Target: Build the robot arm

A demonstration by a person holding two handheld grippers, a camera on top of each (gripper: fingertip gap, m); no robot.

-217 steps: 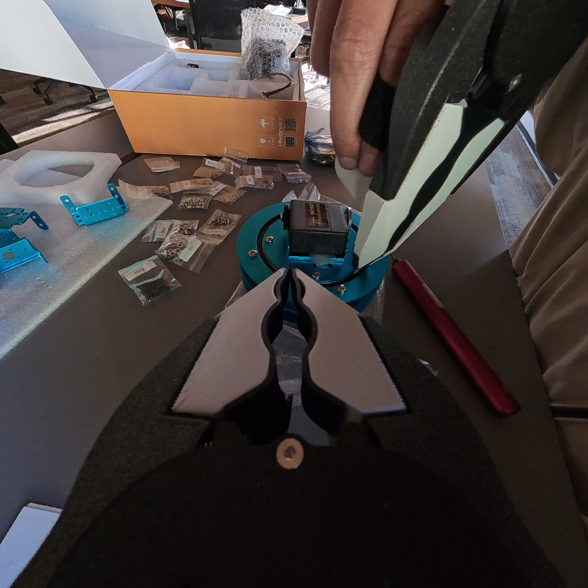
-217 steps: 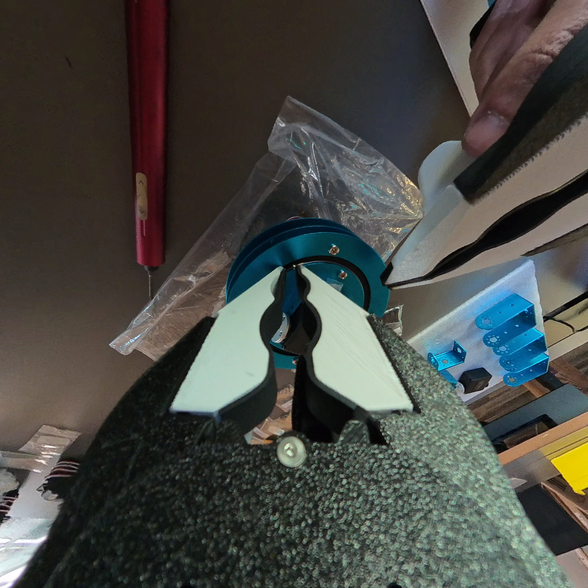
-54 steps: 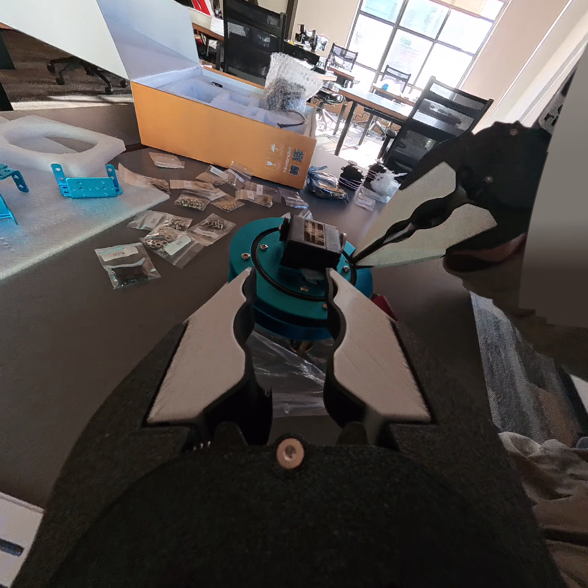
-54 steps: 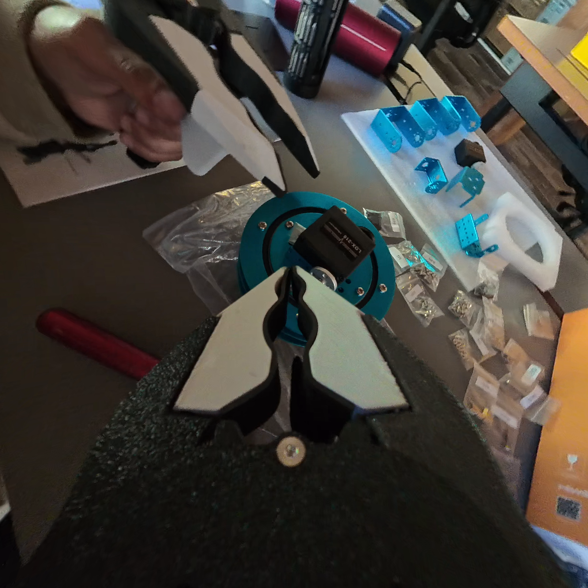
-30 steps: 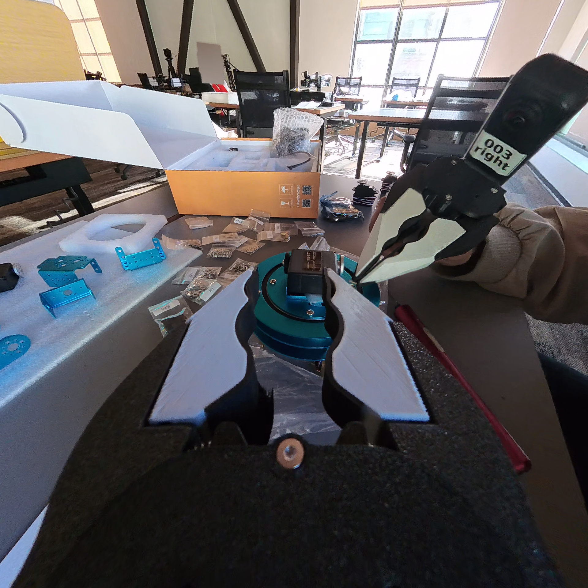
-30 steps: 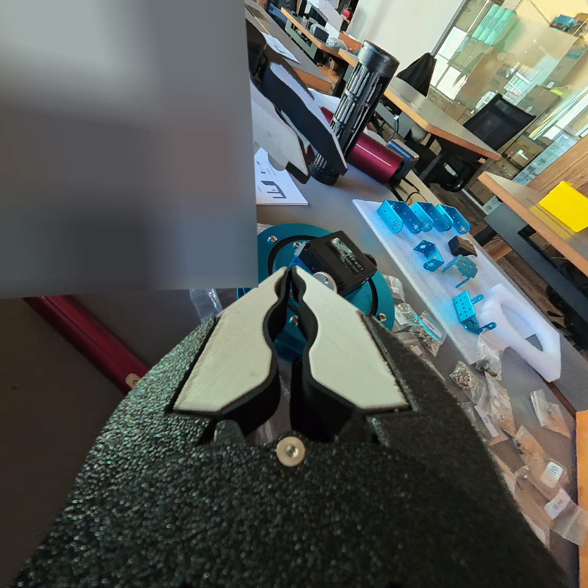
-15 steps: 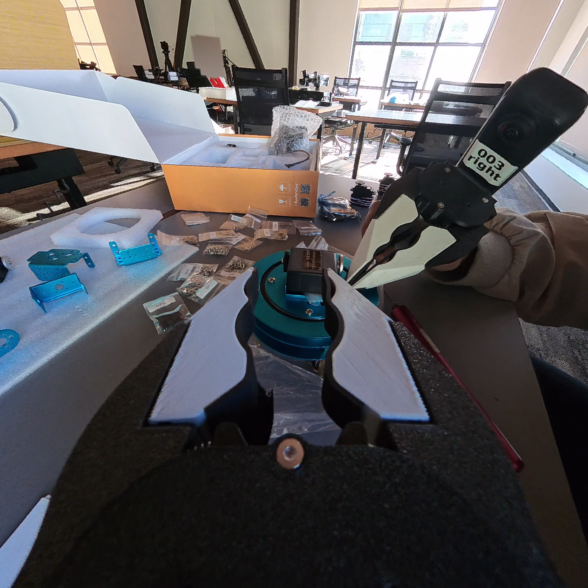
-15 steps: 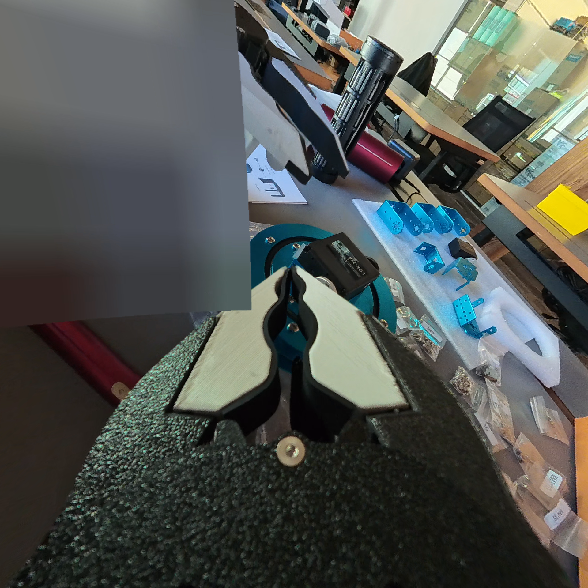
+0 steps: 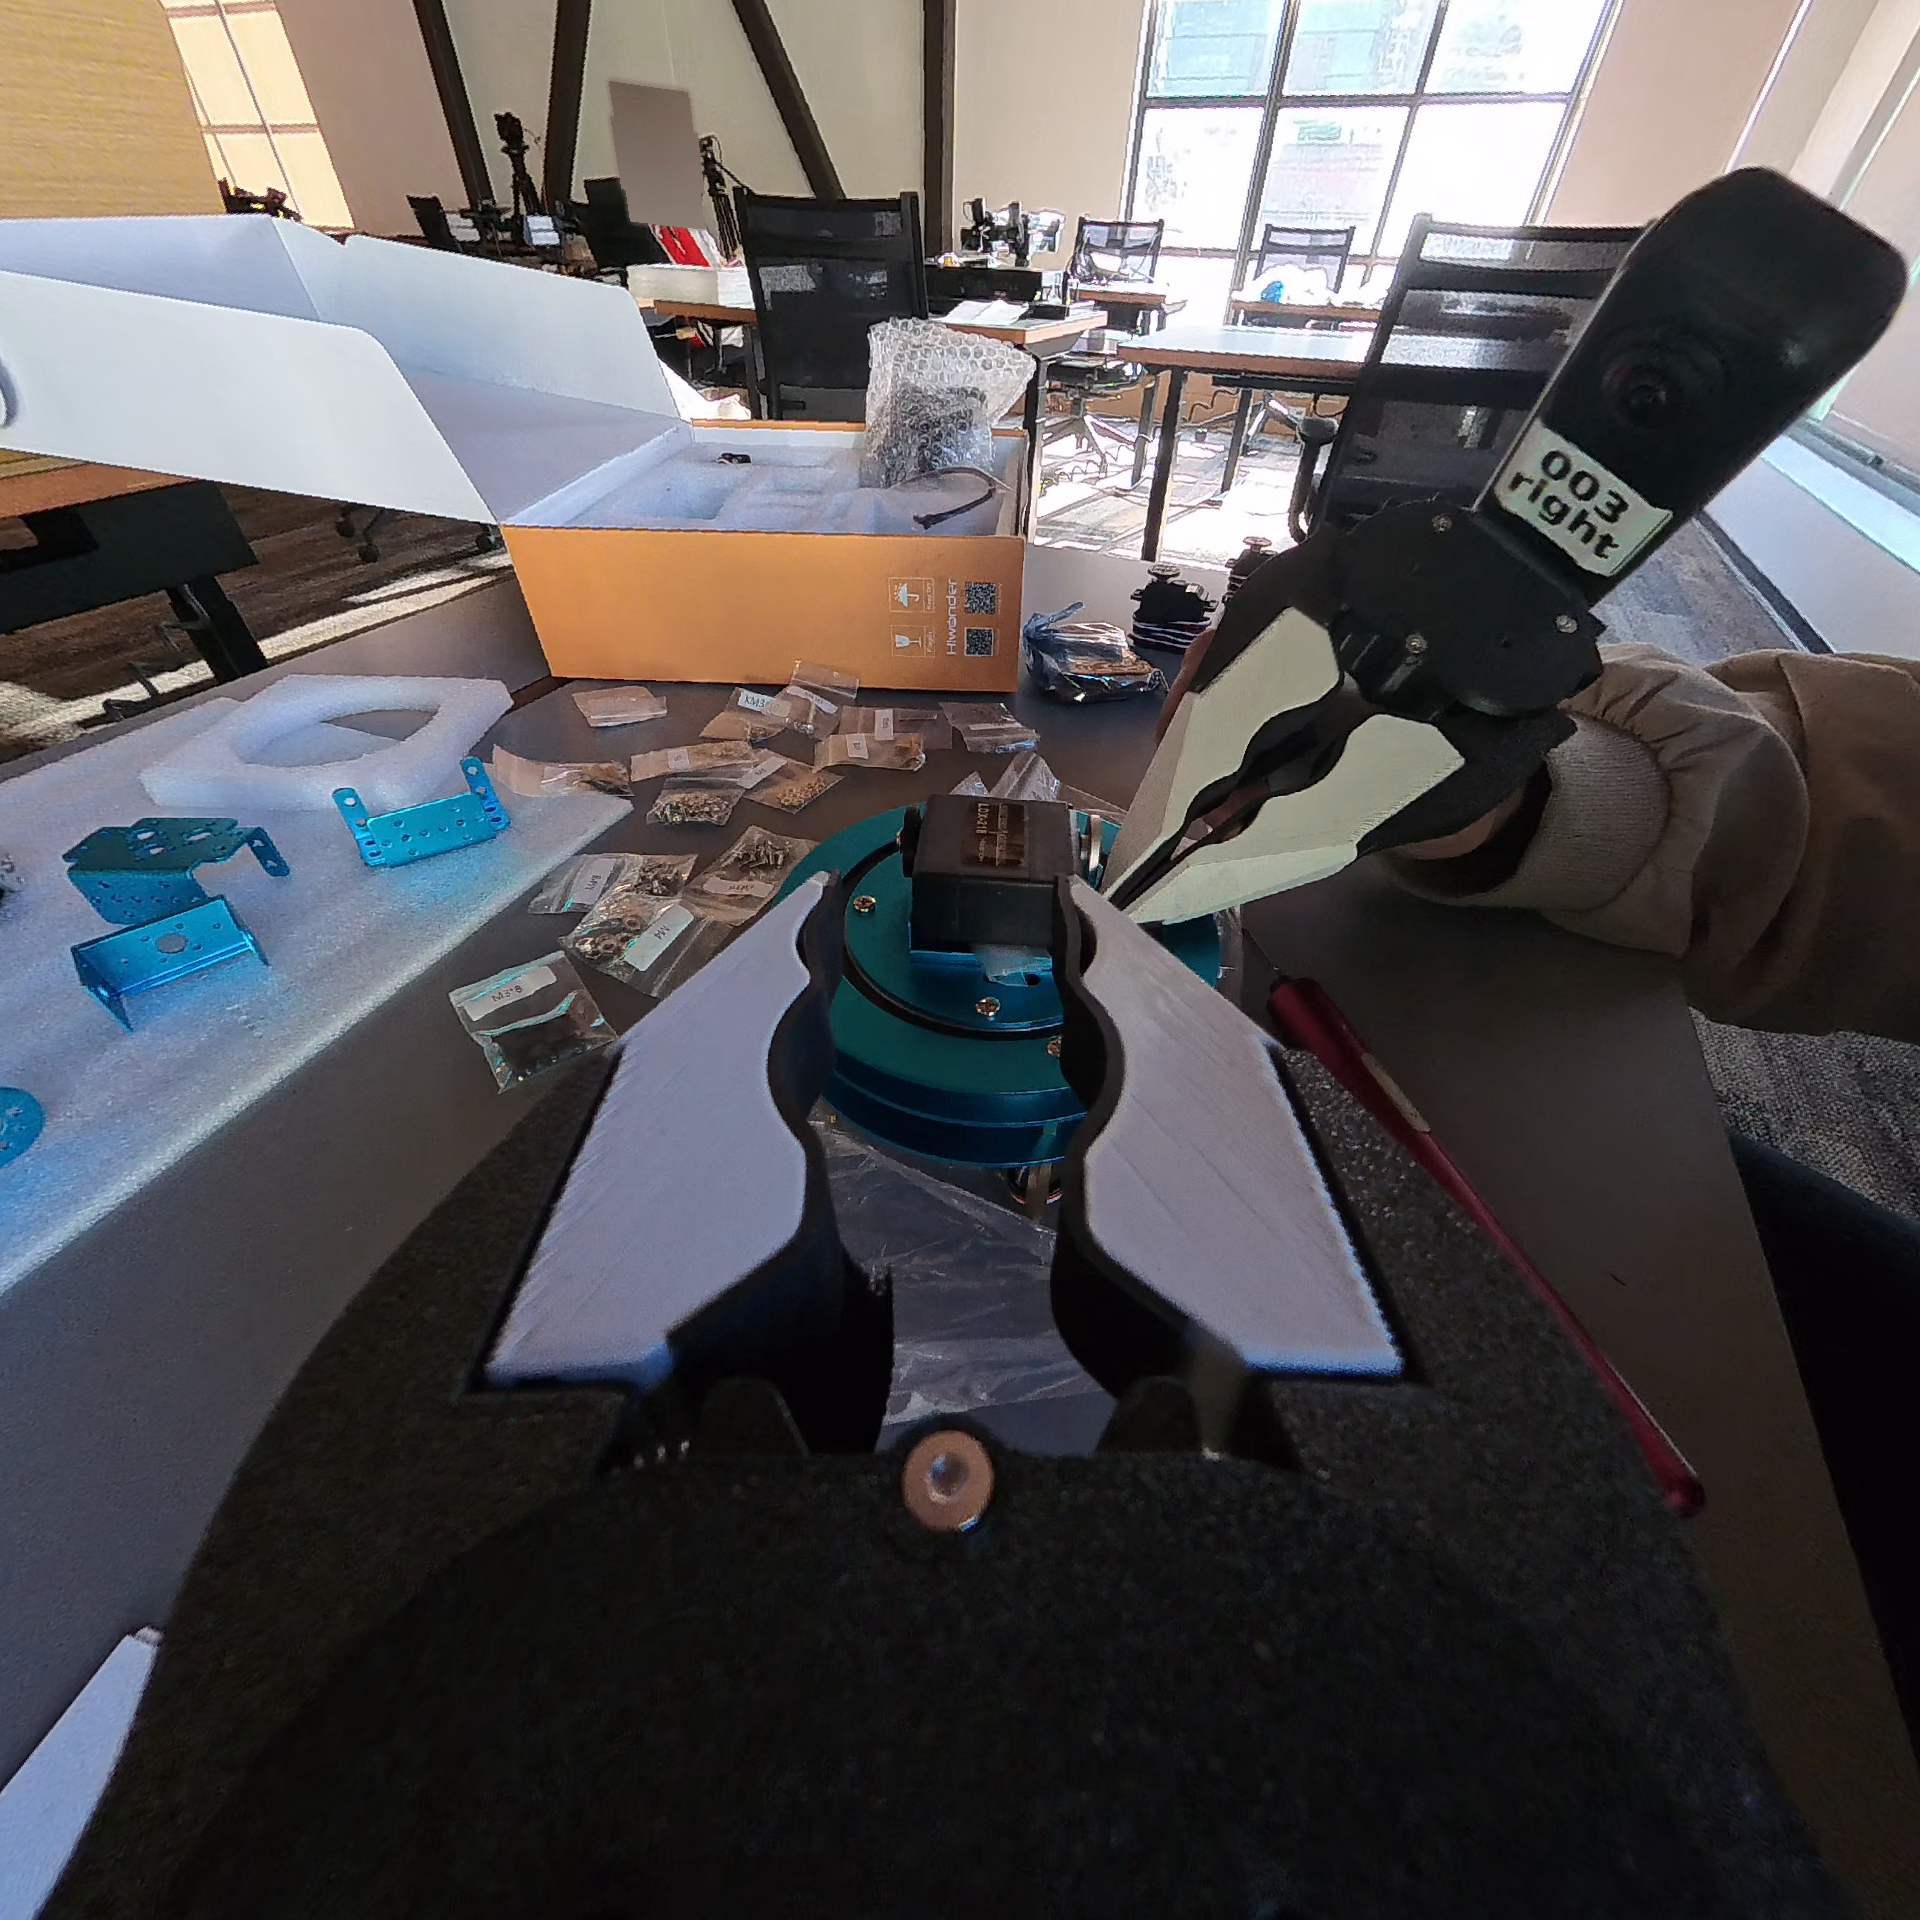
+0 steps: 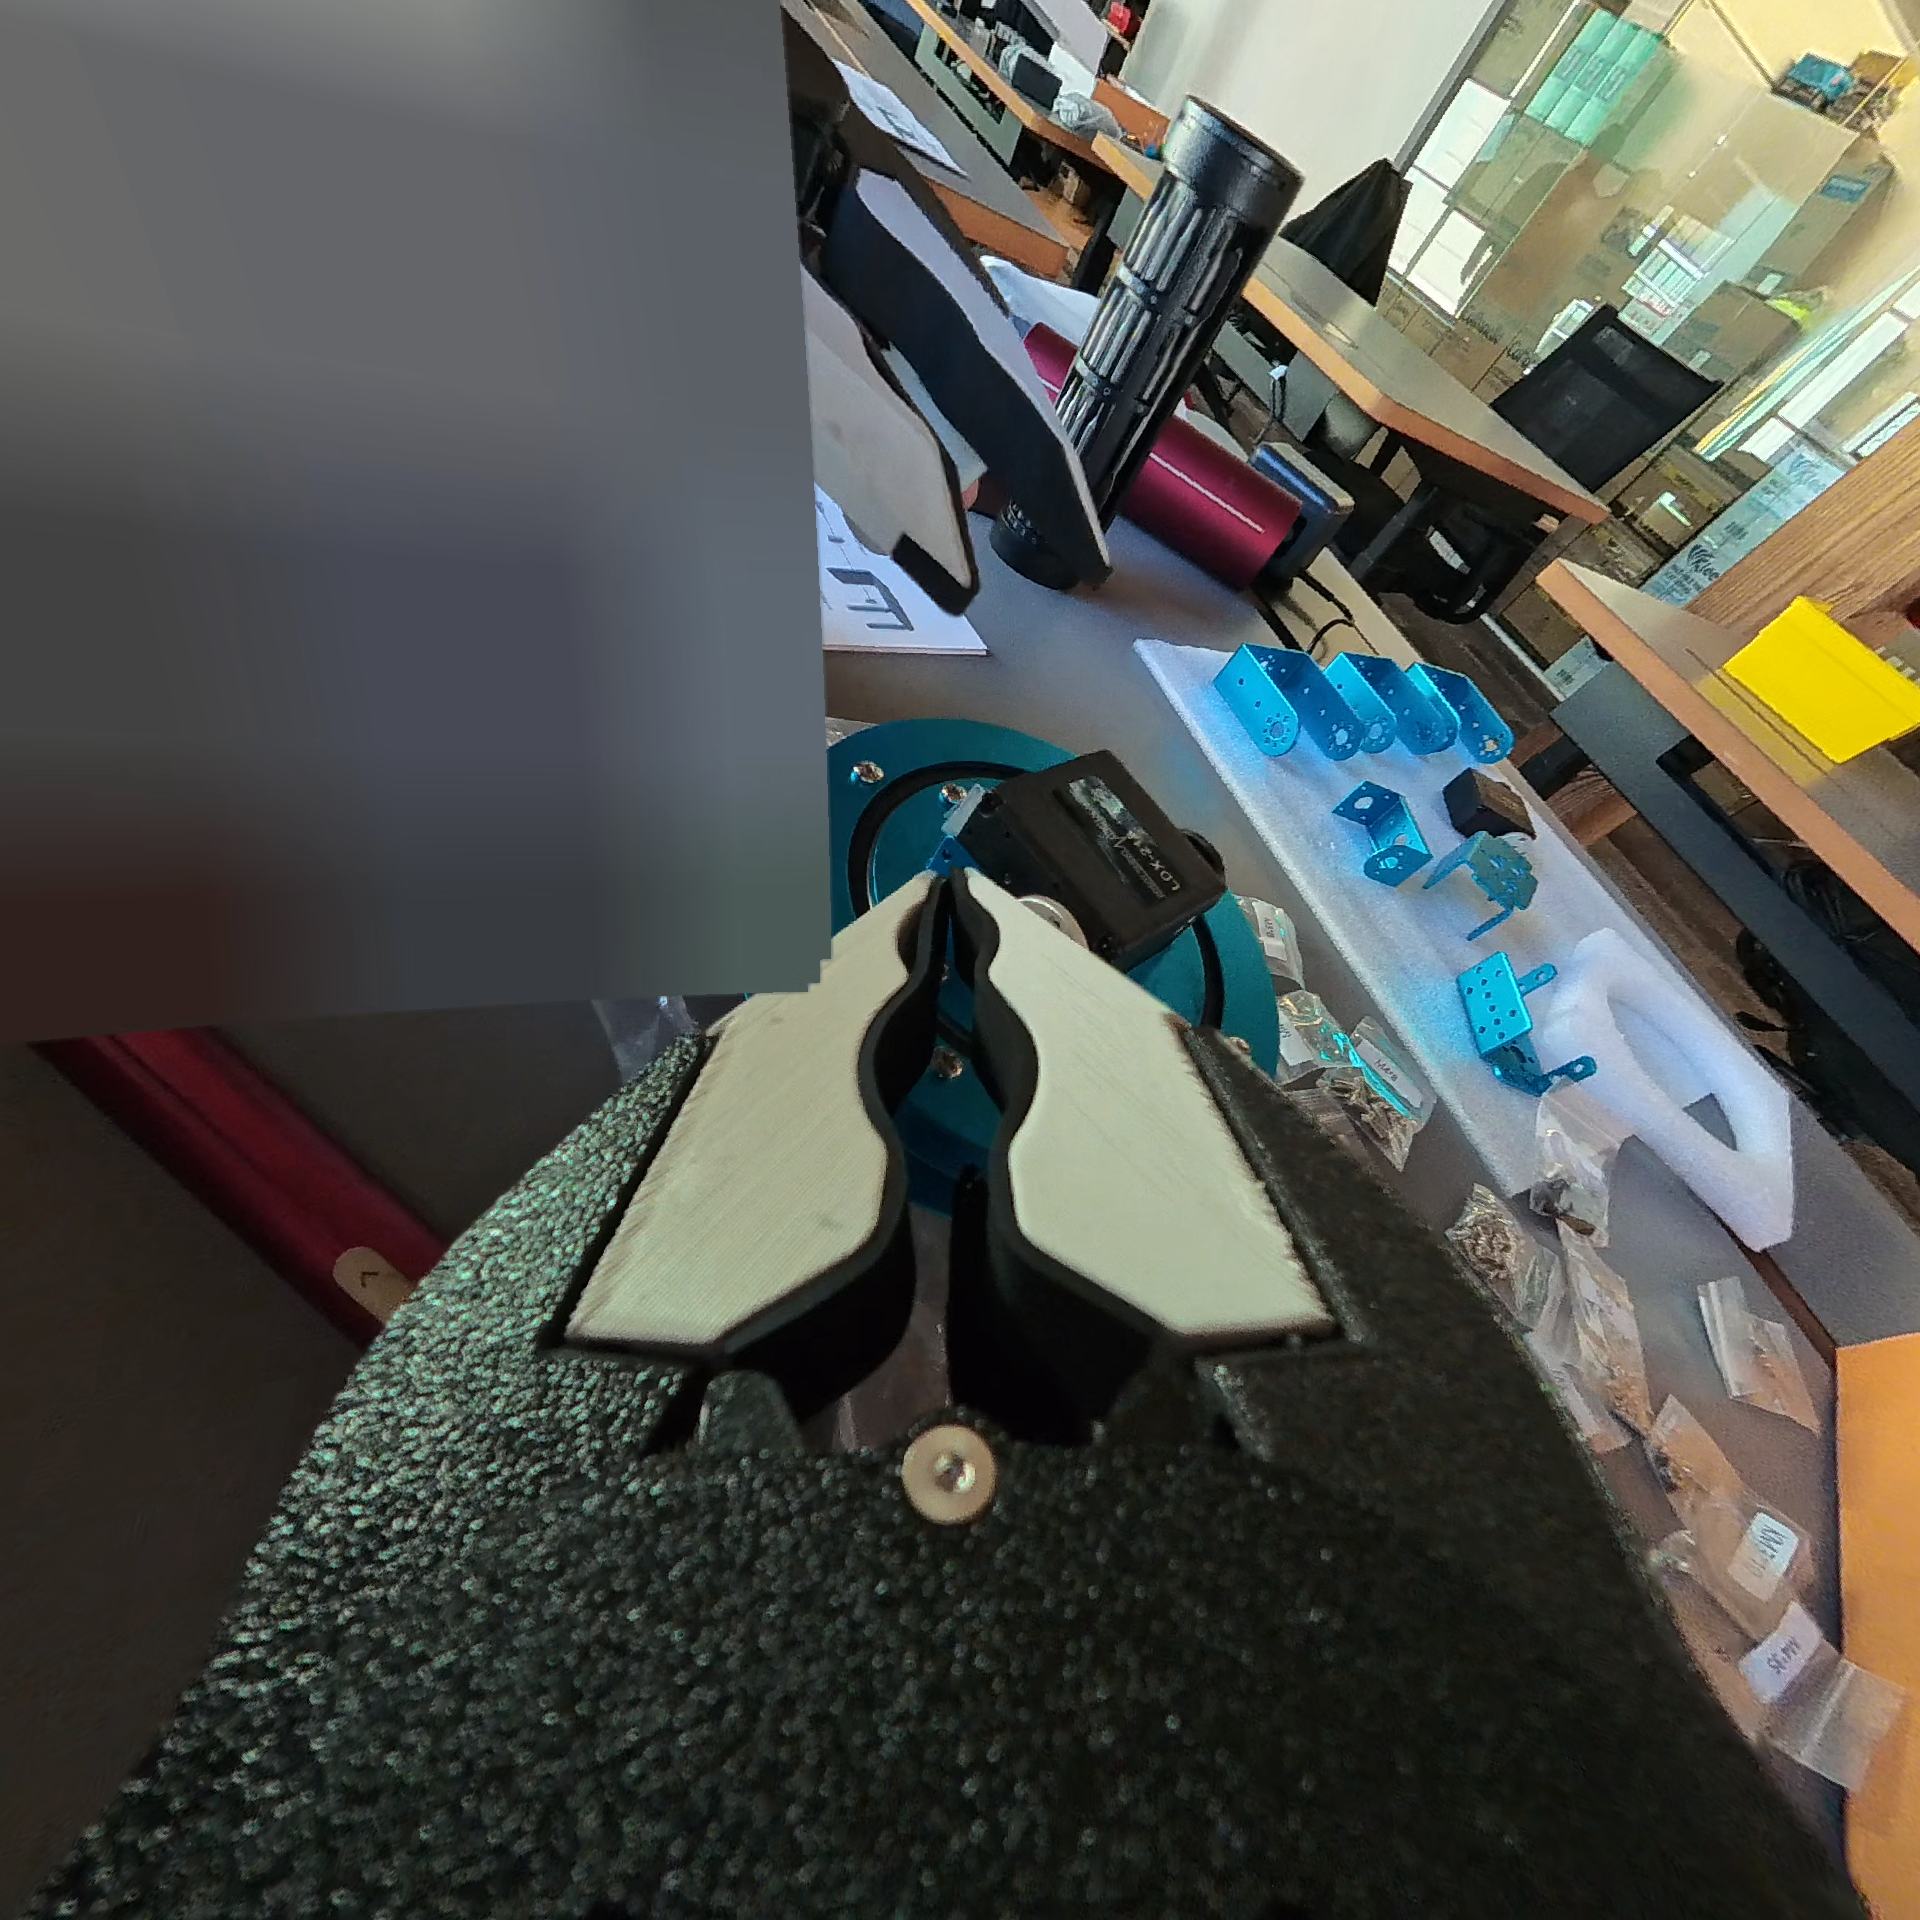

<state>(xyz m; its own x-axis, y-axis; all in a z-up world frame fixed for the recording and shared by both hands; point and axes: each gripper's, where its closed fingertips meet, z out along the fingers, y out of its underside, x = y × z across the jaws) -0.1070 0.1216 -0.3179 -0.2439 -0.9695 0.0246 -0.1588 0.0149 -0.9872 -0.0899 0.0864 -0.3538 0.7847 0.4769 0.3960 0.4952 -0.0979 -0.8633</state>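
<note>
A black servo [image 9: 987,862] stands on a round teal base [image 9: 935,1081] on the dark table. My left gripper [image 9: 945,894] is open, with its fingertips on either side of the servo's near face, and I cannot tell if they touch it. My right gripper [image 10: 951,883] is shut, with its tips at the servo's [image 10: 1101,862] lower edge on the teal base [image 10: 1216,977]. I see nothing between its tips. It also shows in the left wrist view [image 9: 1117,899], to the right of the servo. The left gripper [image 10: 1023,582] shows in the right wrist view.
A clear plastic bag [image 9: 935,1299] lies under the base. A red screwdriver [image 9: 1455,1195] lies to its right. Small screw bags [image 9: 665,904], a foam sheet with blue brackets [image 9: 156,935], a white foam ring [image 9: 322,738] and an open orange box [image 9: 769,613] lie left and behind. A black cylinder [image 10: 1164,343] stands on the table. The grippers' ends are close to 6 cm from one another. The black cylinder [image 10: 1164,343] is about 25 cm from my left fingertips and 35 cm from my right.
My left gripper was shut at first, then opened and moved in around the servo. My right gripper stayed shut and swung from above the base to the servo's side.
</note>
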